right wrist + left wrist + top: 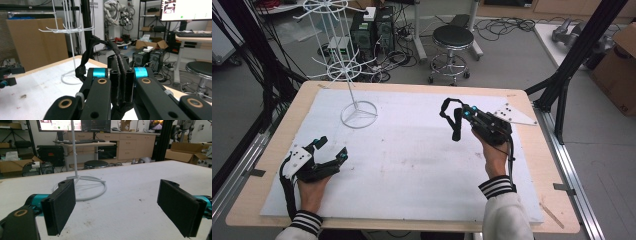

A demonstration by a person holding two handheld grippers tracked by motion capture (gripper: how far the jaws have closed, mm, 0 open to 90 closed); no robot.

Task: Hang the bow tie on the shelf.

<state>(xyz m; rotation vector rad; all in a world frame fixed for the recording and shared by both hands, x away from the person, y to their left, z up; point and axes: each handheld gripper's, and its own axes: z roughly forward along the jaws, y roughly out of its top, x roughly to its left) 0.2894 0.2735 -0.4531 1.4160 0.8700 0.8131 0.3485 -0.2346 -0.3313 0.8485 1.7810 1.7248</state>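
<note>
- Right gripper (456,120): raised over the right half of the table, jaws pressed together on a black strap (105,47). The strap loops up and out above the jaw tips; in the high view (447,106) it arches toward the far left of the gripper.
- Left gripper (332,148): at the near left of the white mat (412,165), jaws spread wide, nothing between the pads (61,207).
- White wire rack (343,70): upright at the far left of the mat, ring base (359,114) flat on it, well apart from both grippers.
- Grey three-cornered plate (513,115): just right of the right gripper.
- Writing: the monitor text in the right gripper view is too small to read; no label is legible on the strap or rack.
</note>
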